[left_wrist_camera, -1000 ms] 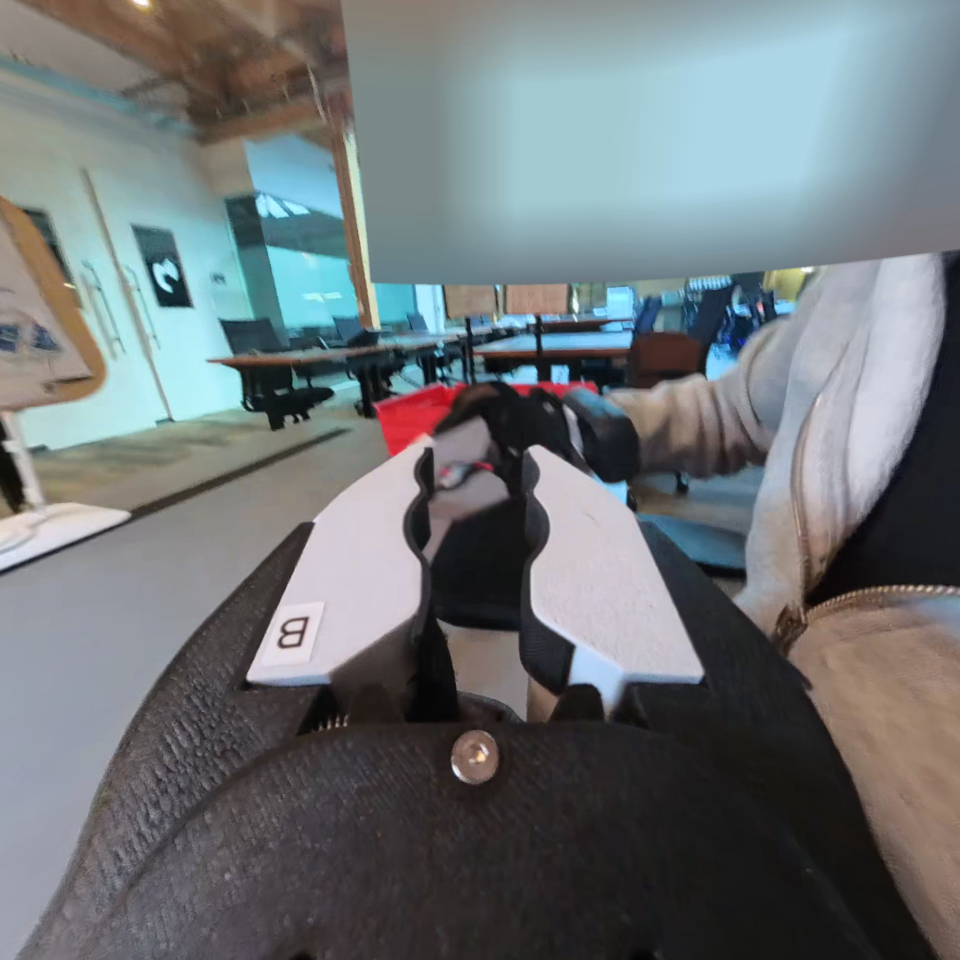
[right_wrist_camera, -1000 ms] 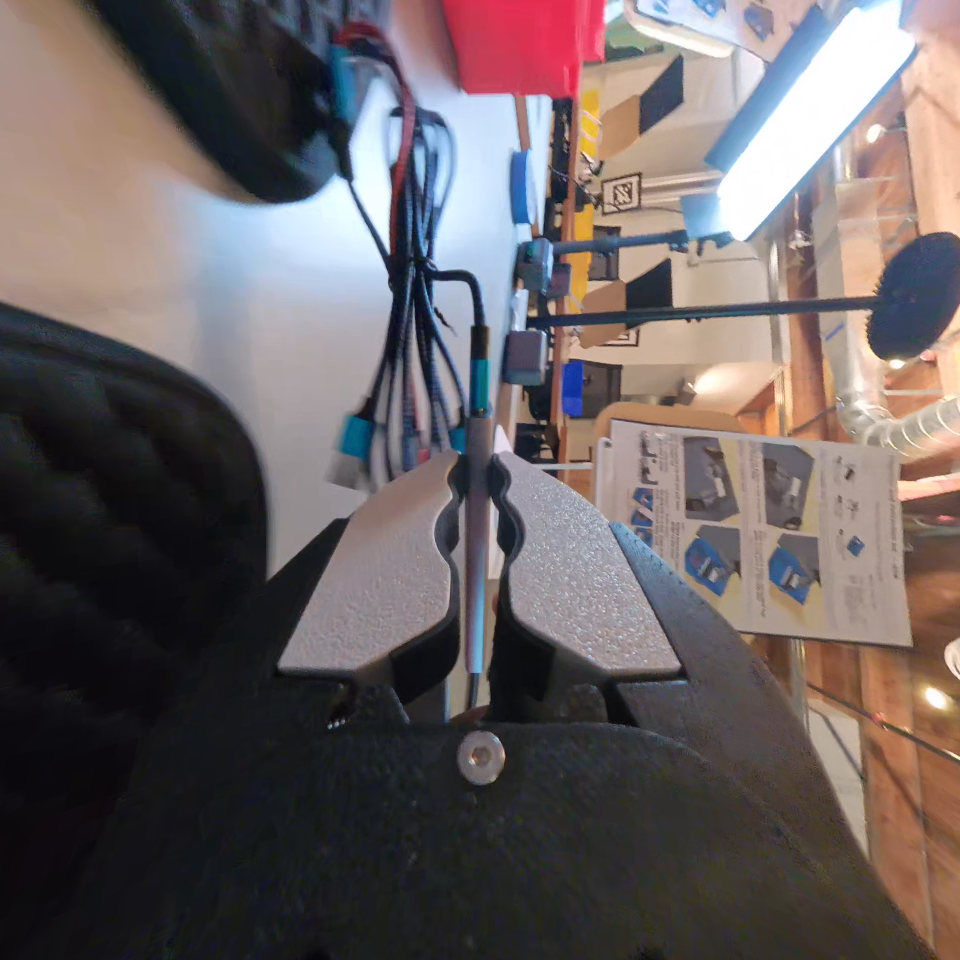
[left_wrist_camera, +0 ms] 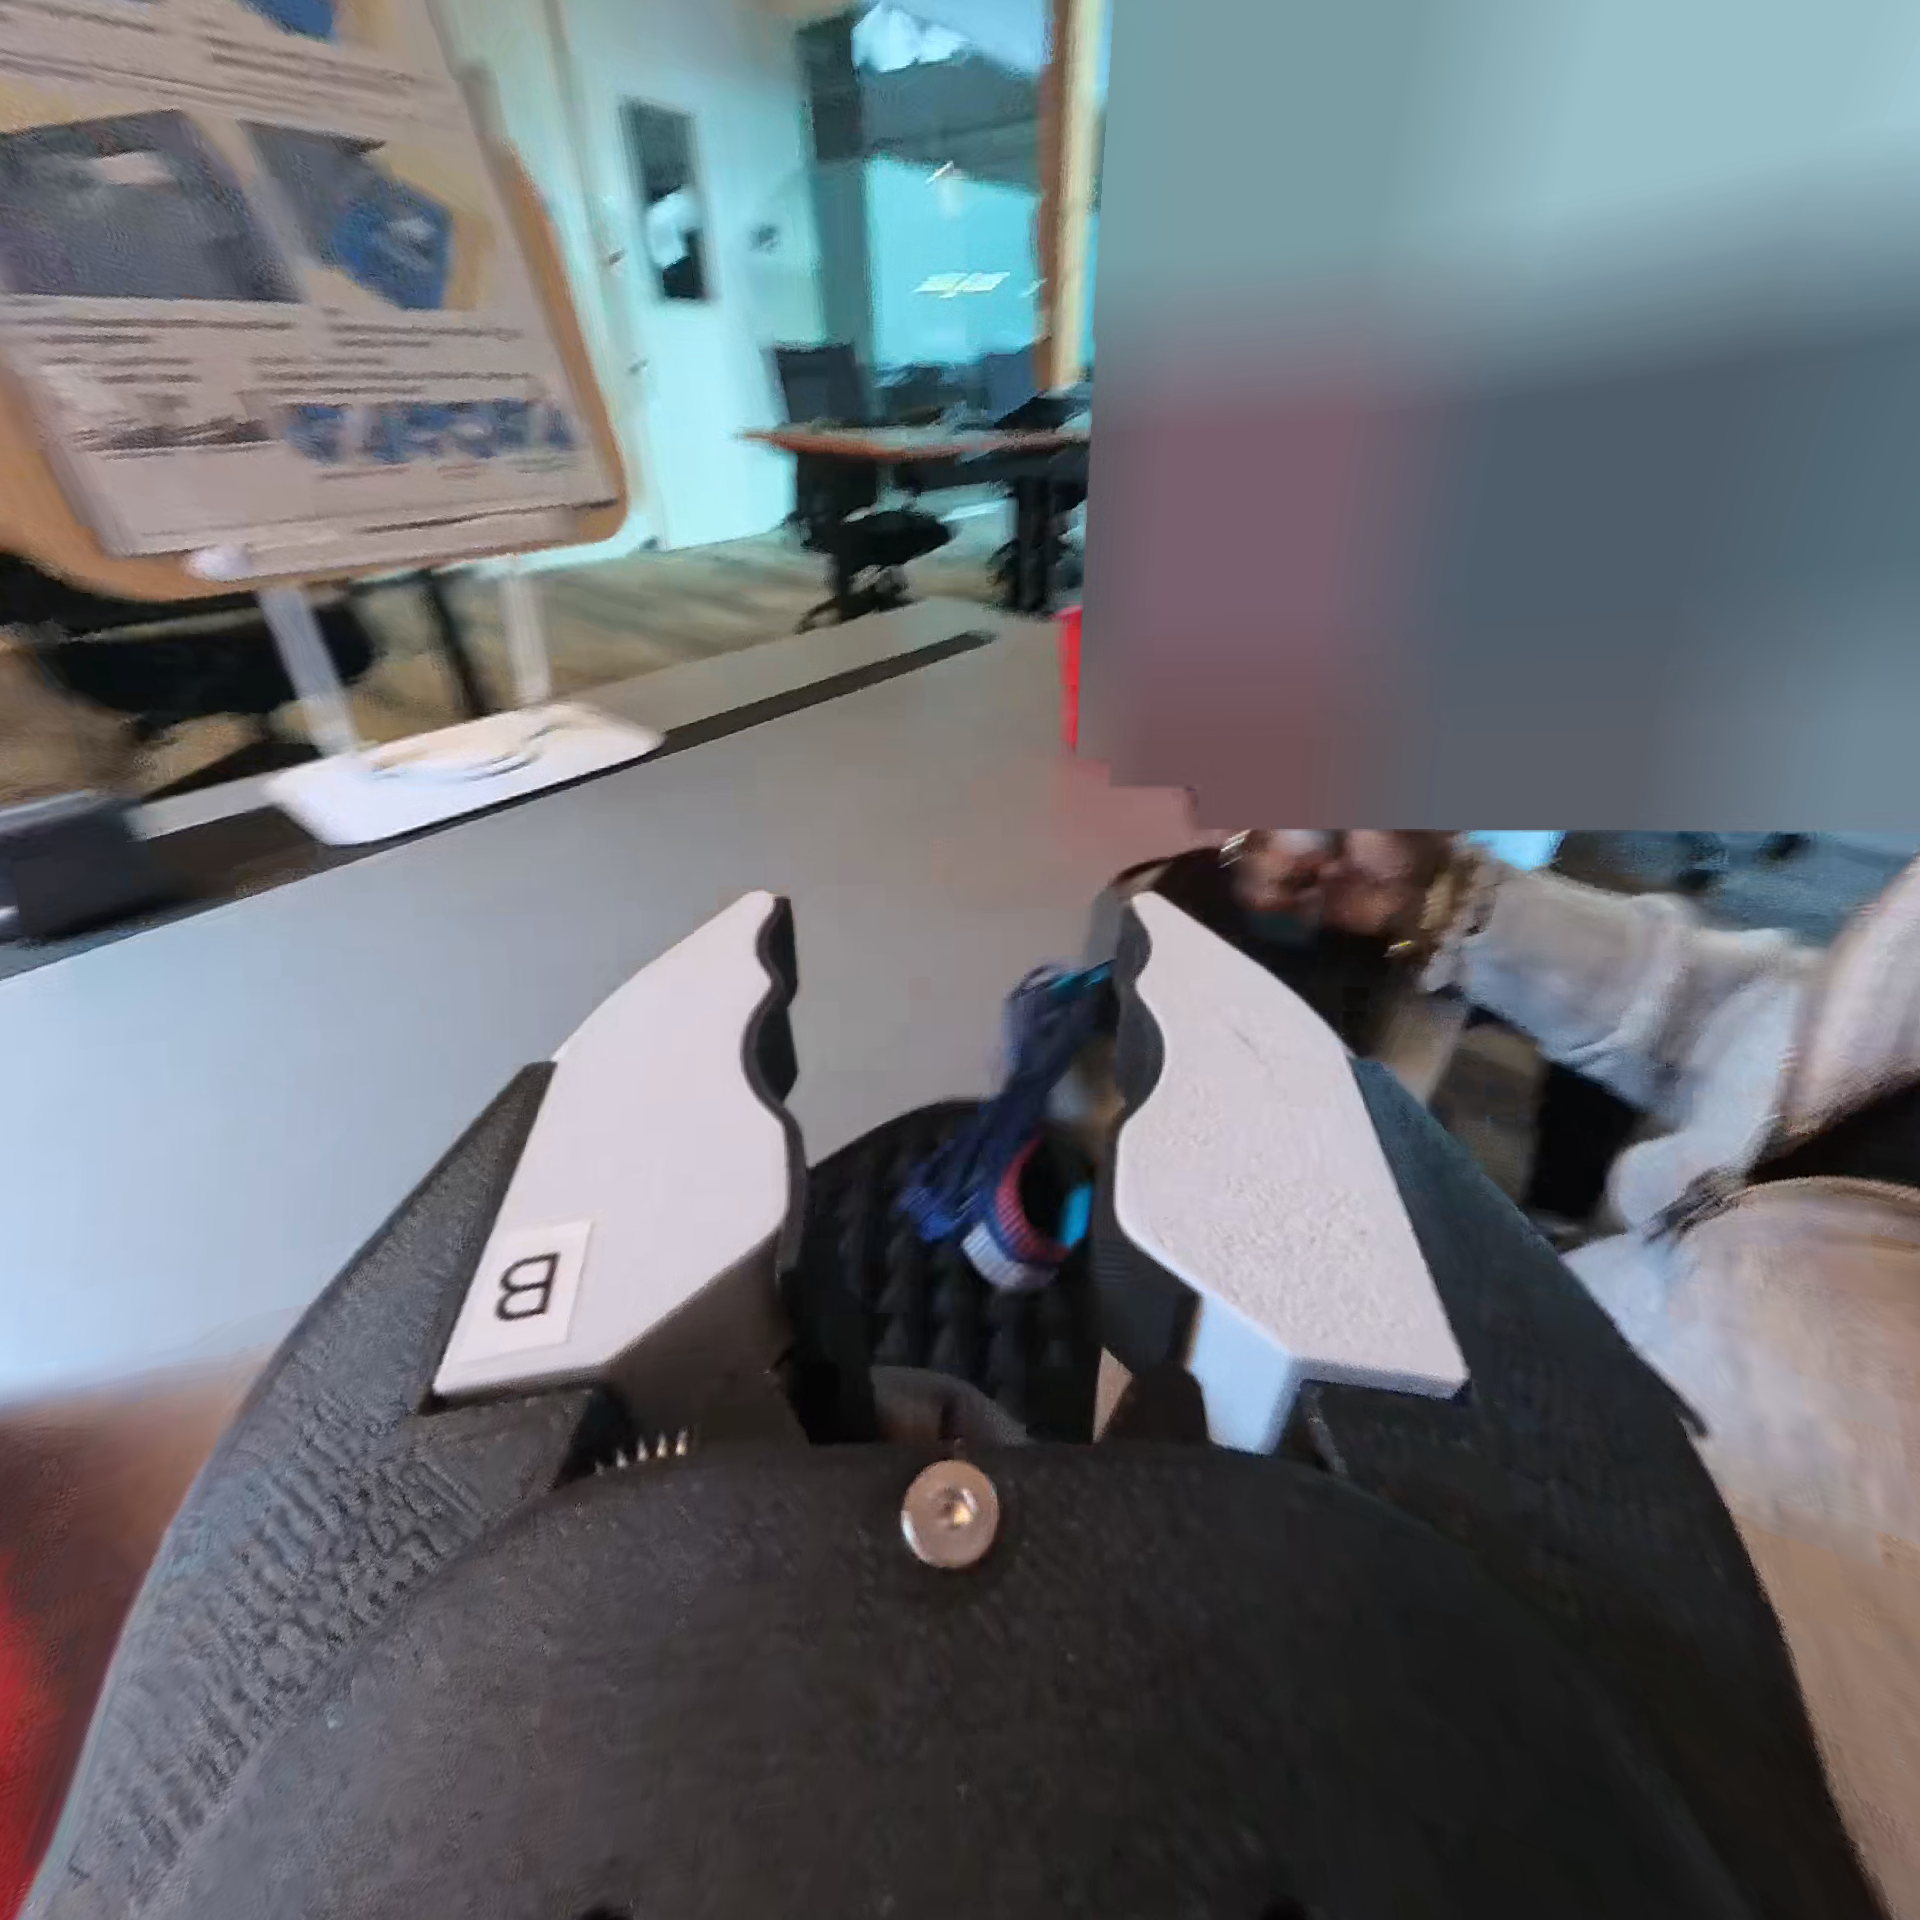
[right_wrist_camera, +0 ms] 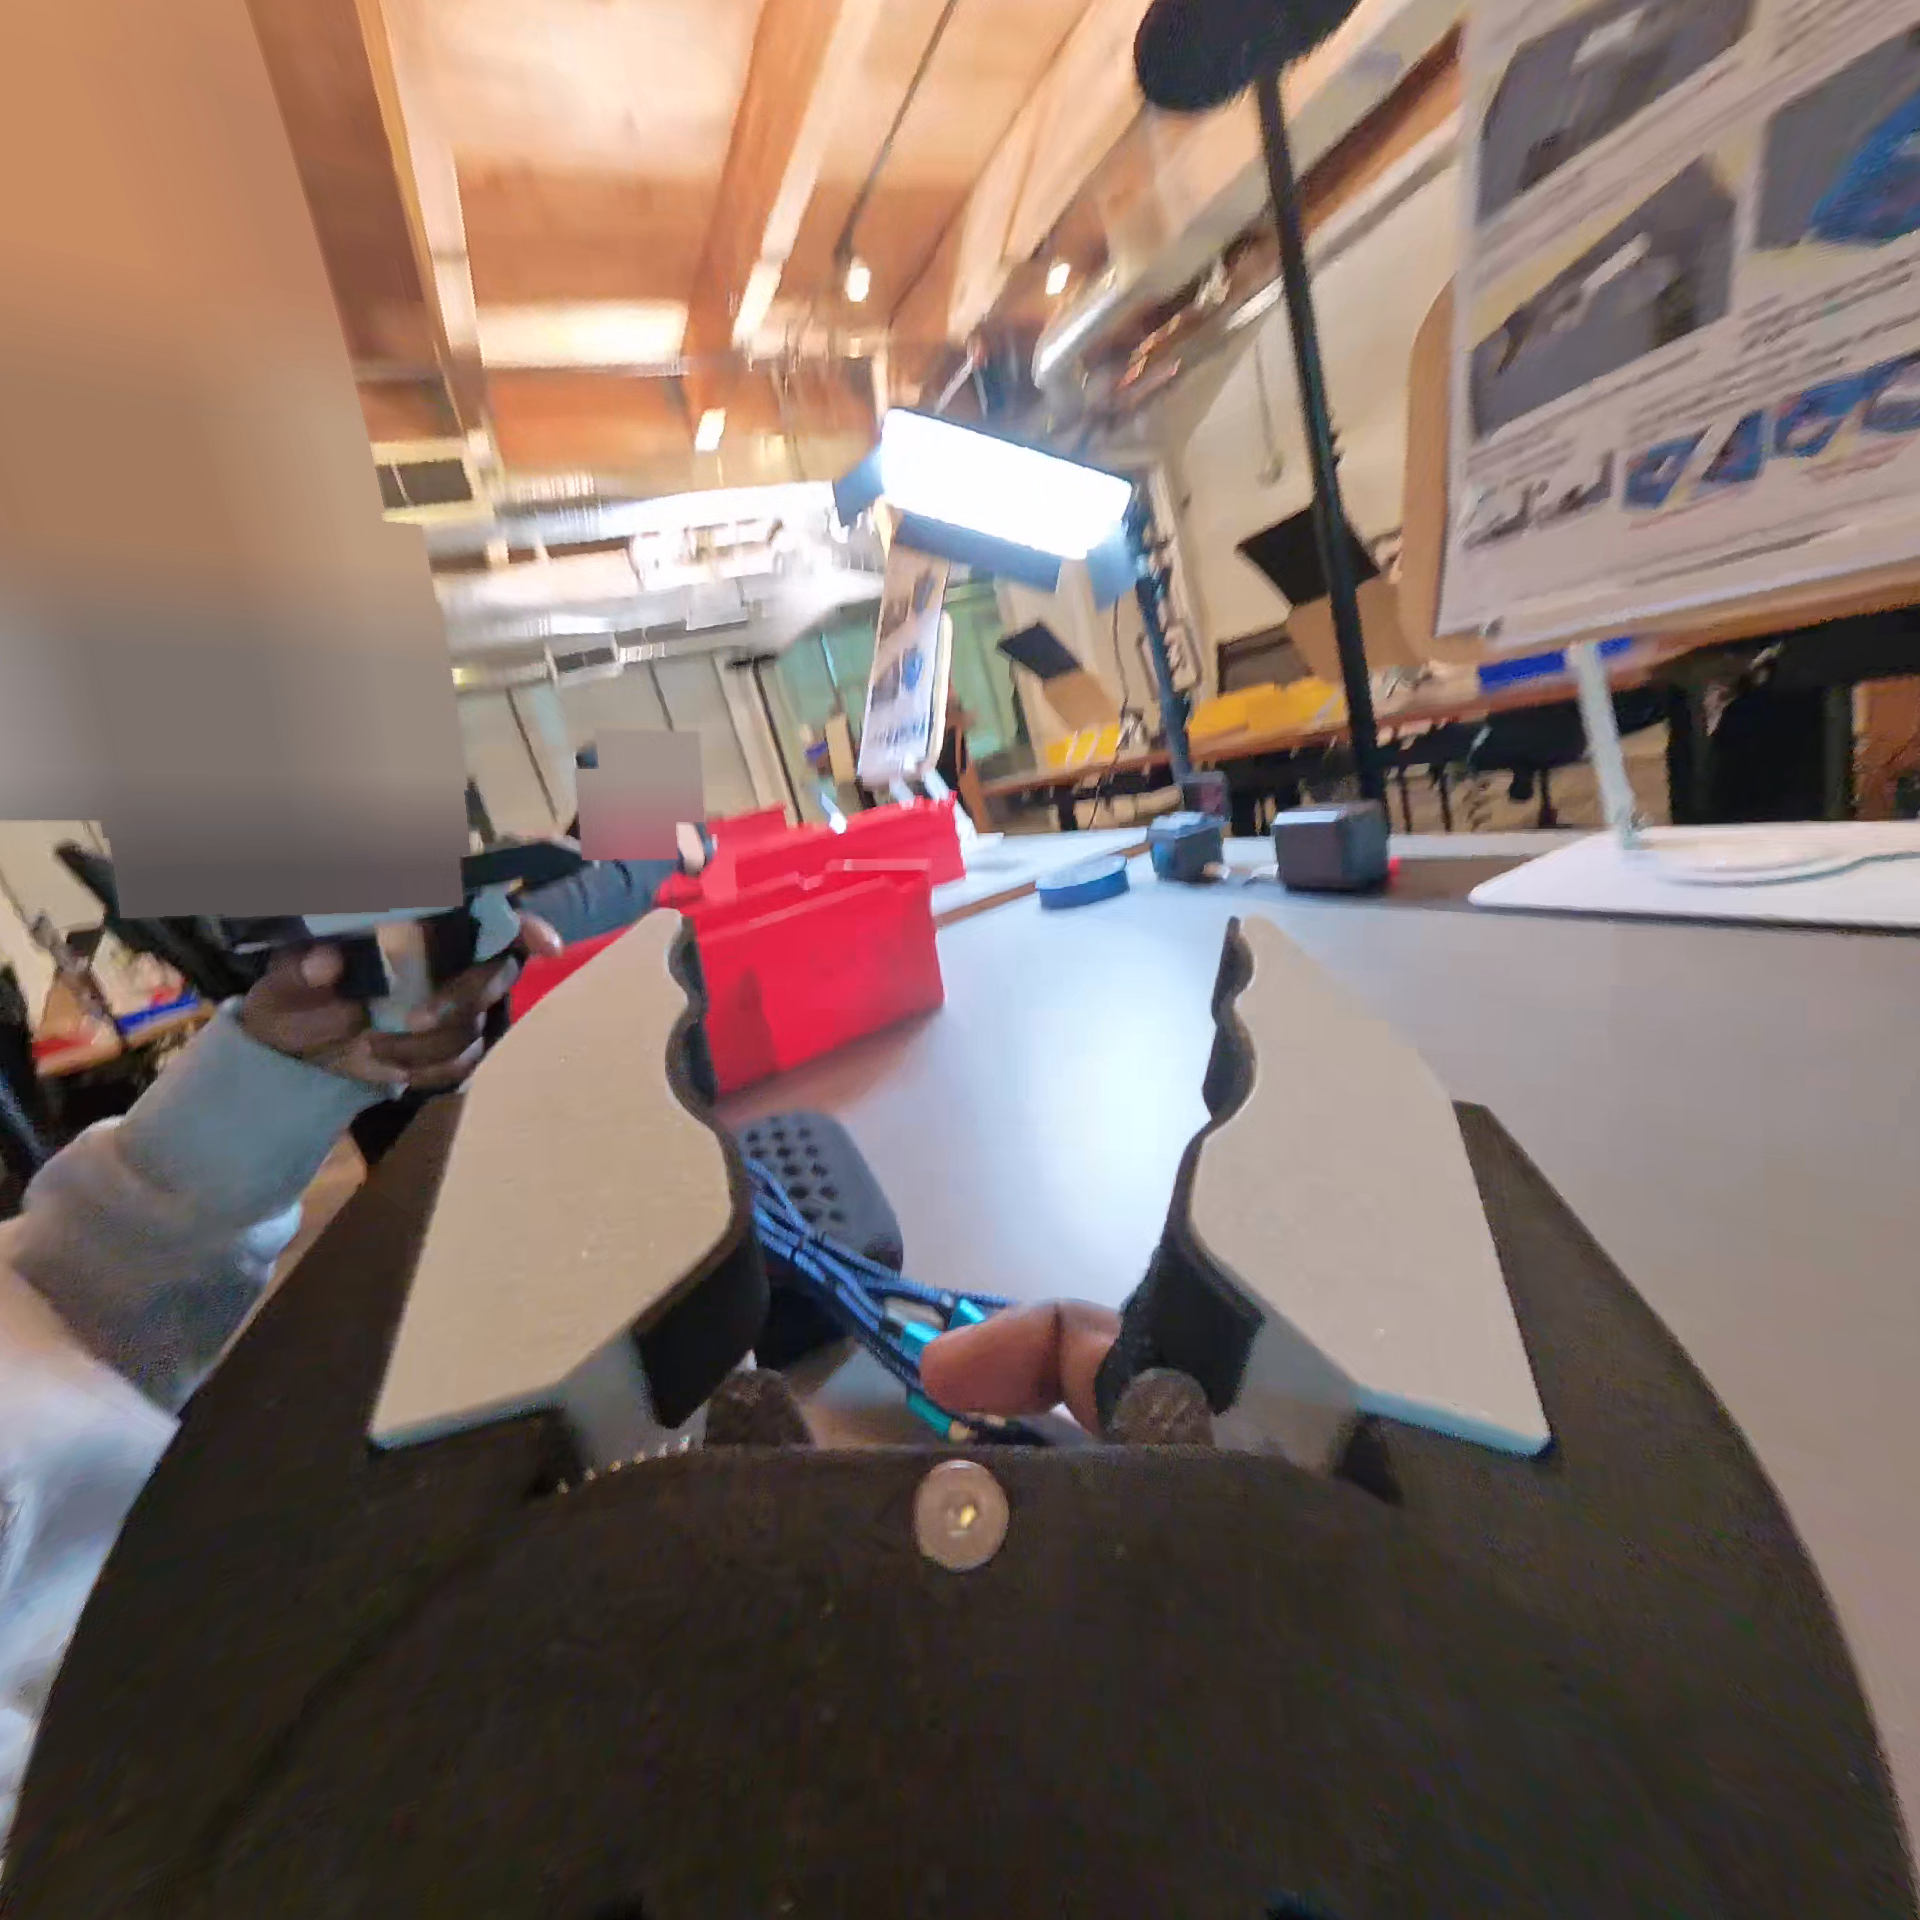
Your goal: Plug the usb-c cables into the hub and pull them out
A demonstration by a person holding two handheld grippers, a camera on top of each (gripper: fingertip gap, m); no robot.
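My left gripper (left_wrist_camera: 951, 935) is open and holds nothing. Between its fingers I look down on a bundle of blue braided usb-c cables (left_wrist_camera: 1013, 1112) with teal plugs, lying against a black textured body. My right gripper (right_wrist_camera: 956, 935) is open wide and empty. Low between its fingers lie the blue cables (right_wrist_camera: 852, 1288) with teal plugs, a black dimpled part (right_wrist_camera: 816, 1164) behind them and a person's fingertip (right_wrist_camera: 1013, 1361) touching them. I cannot make out the hub in either view. The left view is blurred.
The grey table (right_wrist_camera: 1455, 1039) carries red bins (right_wrist_camera: 821, 977), a blue roll (right_wrist_camera: 1081, 883), two dark boxes (right_wrist_camera: 1330, 847) and a poster stand's white base (right_wrist_camera: 1714, 873). A hand (right_wrist_camera: 384, 1008) grips a black handle at the left. The poster (left_wrist_camera: 291, 291) stands left in the left view.
Both grippers have opened. The left let go of the grey hub, the right let go of the cable plug. Both views have swung; the right view is upright now.
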